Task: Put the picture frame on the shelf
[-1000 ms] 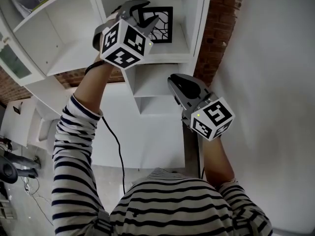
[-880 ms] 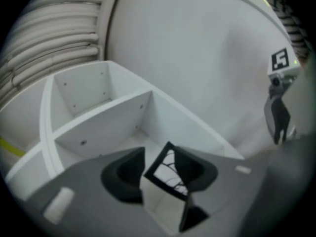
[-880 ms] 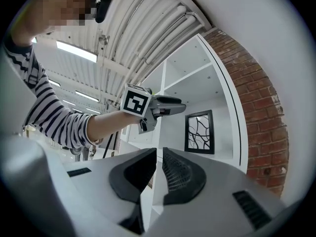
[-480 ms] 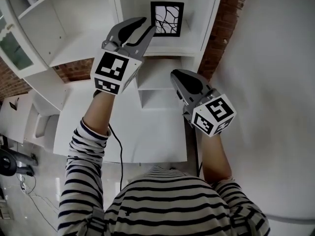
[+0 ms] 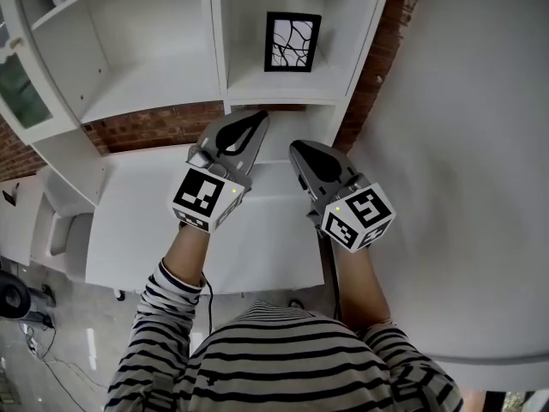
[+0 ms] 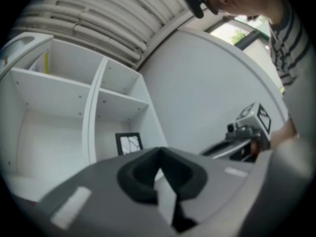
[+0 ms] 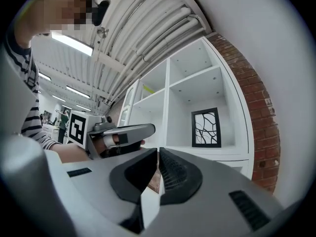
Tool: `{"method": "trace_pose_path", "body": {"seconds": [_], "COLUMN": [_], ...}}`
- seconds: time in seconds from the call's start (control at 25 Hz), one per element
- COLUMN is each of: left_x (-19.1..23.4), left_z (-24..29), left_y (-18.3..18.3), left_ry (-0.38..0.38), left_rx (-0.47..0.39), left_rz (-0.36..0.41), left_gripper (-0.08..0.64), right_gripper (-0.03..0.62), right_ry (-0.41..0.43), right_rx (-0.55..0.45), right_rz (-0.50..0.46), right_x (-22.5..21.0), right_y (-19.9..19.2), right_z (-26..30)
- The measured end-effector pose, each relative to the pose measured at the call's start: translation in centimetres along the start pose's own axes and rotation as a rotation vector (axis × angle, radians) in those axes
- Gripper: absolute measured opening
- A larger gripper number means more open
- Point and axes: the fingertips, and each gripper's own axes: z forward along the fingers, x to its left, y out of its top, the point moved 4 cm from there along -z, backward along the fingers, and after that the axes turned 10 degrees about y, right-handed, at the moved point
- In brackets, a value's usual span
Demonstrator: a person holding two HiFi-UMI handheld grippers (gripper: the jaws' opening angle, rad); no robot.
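We hold our left gripper (image 5: 257, 120) with its jaws pressed together, having just closed them with nothing between. Our right gripper (image 5: 296, 150) sits just beside it, jaws likewise together and empty. Both point toward the white shelf (image 5: 154, 93) from below its open compartments. The picture frame (image 5: 292, 41) stands upright in the right-hand compartment, apart from both tools, its black border around dark branching lines.

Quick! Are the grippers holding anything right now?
Left gripper: just closed, holding nothing.
Right gripper: closed, holding nothing.
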Motion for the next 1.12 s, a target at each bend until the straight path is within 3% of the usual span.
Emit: {"method": "trace_pose_path", "body": {"seconds": [0.24,0.52,1.12], "left_x": [-2.0,-3.4,-5.2], "left_z": [-2.4,-5.7,-13.5], "left_y": [-1.4,-2.6,-2.8], "left_ry": [-0.083,-0.127,-0.152], "left_rx": [-0.015,-0.035,-0.05], "left_rz": [-0.074,-0.155,-0.22], "left_gripper": [0.008,0.007,0.008], "right_gripper": [0.009,0.009,0.009], "right_ry": [-0.039,-0.083,-0.096], "right_rx": [-0.006,-0.003,0.004], "right_rz": [-0.001,-0.015,0.002], "right_x": [1.7,4.1,10.2], "right_y": [-0.3,-0.4,-0.9], "right_z": [0.0,-0.4,-0.5]}}
